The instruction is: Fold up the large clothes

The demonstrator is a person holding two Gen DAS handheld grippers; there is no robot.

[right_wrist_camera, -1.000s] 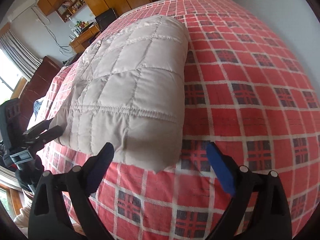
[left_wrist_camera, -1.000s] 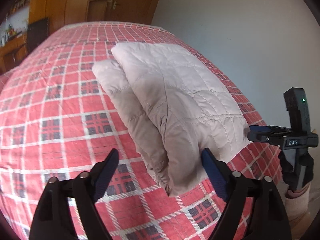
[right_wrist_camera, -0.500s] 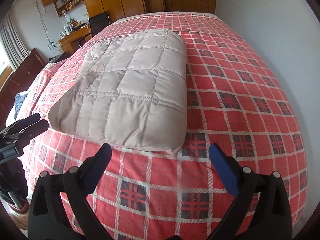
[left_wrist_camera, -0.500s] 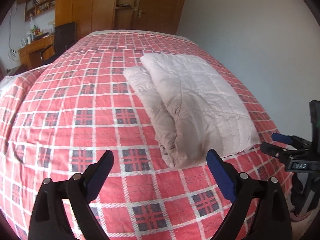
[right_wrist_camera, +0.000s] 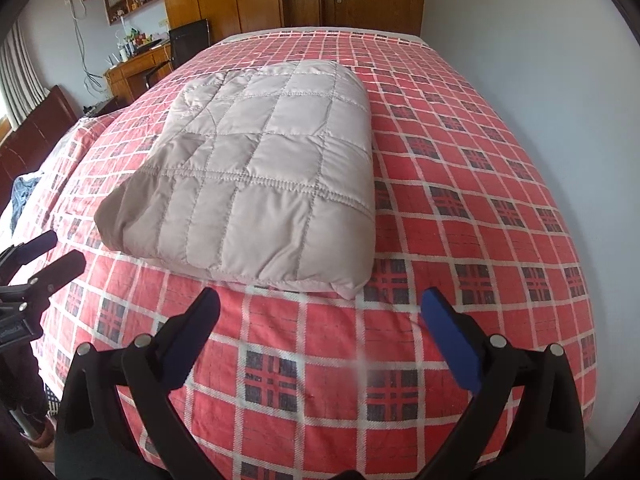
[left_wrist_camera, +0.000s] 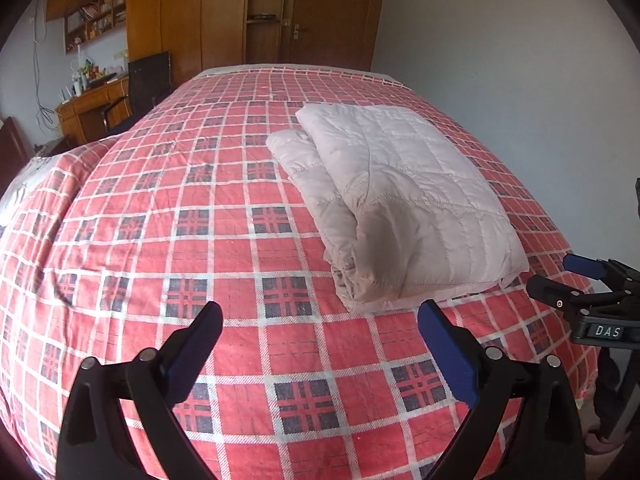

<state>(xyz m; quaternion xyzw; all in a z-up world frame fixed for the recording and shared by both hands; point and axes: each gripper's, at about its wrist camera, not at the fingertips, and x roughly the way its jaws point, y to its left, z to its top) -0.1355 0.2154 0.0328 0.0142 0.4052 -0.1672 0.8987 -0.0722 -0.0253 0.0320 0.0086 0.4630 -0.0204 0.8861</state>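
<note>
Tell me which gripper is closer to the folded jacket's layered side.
The left gripper: its view faces the quilted jacket's stacked layers. The right gripper faces a smooth edge.

The white letters "DAS" stand on a small dark plate on the right gripper (left_wrist_camera: 582, 282), seen from the left wrist; nothing else is legible.

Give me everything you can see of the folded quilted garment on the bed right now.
The quilted garment is pale beige, padded, stitched in a grid of squares, with a smooth, slightly shiny shell. It lies folded into a thick rectangular bundle, flat on the red plaid bedspread, toward the bed's near end. In the left wrist view its stacked layers show along one side, a lower layer sticking out beyond the top one. Only the bedspread touches it; both grippers are open and clear of it.
</note>
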